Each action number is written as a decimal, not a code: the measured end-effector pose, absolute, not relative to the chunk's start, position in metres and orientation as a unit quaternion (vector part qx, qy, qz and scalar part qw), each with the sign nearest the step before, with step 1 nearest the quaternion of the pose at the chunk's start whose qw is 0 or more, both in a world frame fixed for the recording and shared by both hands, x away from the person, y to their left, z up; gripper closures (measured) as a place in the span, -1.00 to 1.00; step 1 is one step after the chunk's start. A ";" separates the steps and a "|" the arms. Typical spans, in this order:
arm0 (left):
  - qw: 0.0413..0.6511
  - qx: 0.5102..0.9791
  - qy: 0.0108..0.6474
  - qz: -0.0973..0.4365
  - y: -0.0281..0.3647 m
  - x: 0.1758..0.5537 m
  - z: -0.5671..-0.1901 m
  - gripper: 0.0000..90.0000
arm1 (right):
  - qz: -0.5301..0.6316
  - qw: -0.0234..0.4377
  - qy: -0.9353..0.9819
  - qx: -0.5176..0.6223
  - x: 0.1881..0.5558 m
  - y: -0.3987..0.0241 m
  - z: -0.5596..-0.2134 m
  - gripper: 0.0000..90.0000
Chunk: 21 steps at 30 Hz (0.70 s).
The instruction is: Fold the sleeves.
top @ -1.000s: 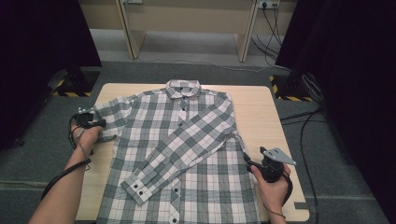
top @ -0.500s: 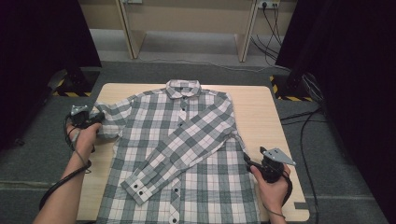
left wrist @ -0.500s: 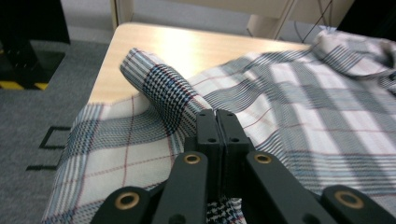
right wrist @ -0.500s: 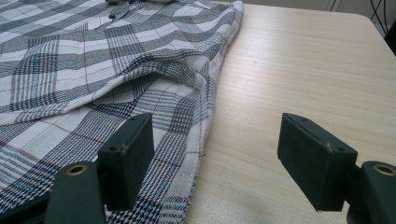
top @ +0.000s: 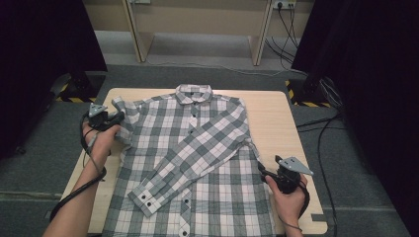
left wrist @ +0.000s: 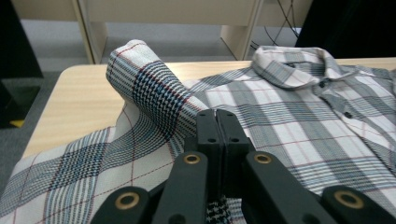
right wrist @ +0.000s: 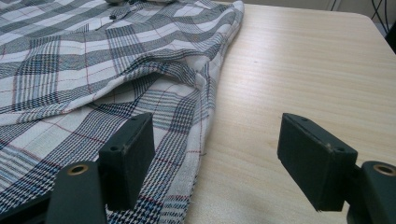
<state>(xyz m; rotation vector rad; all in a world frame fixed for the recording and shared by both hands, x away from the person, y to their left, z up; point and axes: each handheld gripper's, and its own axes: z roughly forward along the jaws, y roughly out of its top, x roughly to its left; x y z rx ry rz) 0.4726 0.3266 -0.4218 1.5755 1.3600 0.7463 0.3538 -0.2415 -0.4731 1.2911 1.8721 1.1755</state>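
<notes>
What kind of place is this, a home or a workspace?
Probably a recording studio or lab, not a home: black curtains hang on both sides, a light wooden table stands on grey carpet, and cables run across the floor.

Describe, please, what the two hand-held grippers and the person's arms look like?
Each hand-held gripper, left and right, is black with a grey three-cornered plate on top and a dark cable trailing along the forearm. The gripper views show flat rectangular black pads on arms with brass-coloured rivets. The forearms are bare, with no sleeves visible.
</notes>
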 end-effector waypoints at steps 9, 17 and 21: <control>0.448 0.663 0.518 0.302 0.292 0.477 -0.415 0.96 | 0.438 0.286 0.702 0.484 0.354 -0.241 -0.473 -0.37; 0.453 0.674 0.503 0.297 0.269 0.480 -0.411 0.97 | 0.438 0.285 0.702 0.484 0.355 -0.241 -0.473 -0.37; 0.452 0.678 0.500 0.292 0.261 0.482 -0.412 0.97 | 0.438 0.284 0.702 0.483 0.355 -0.242 -0.473 -0.37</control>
